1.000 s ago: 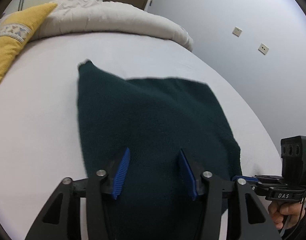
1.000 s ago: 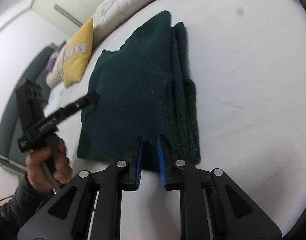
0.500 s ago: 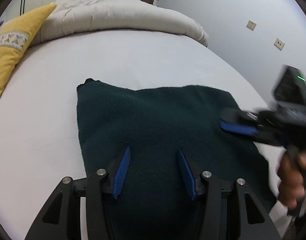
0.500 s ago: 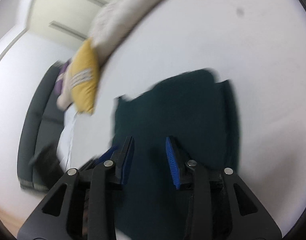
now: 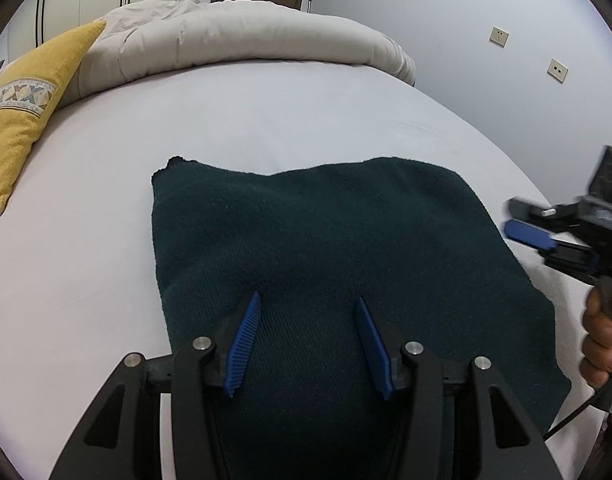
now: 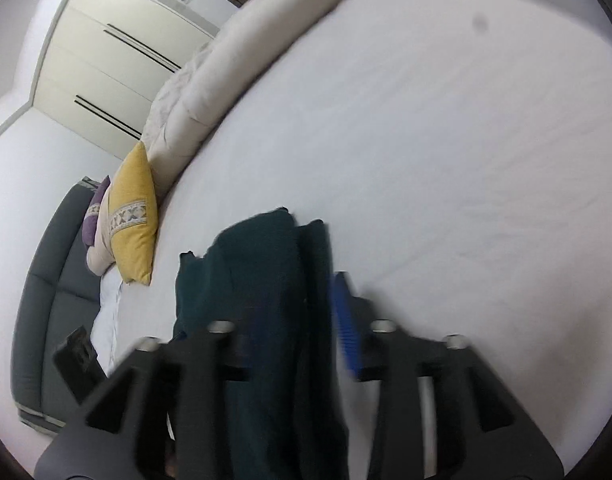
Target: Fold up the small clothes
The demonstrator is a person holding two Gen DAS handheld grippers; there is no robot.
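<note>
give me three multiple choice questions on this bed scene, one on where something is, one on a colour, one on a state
1. Where does the yellow cushion lie?
A. on the garment
B. at the bed's left edge, apart from the garment
C. on the floor

2. What colour is the garment?
A. red
B. white
C. dark green

3. How are the left tongs?
A. open, over the garment
B. shut on the cushion
C. out of view

Answers: 1 B, bare sheet separates them; 2 C, dark green knit; 3 A, blue pads stand apart with nothing between them.

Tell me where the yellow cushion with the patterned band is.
In the left wrist view the yellow cushion with the patterned band lies at the far left on the white bed sheet, beside the rolled beige duvet.
</note>
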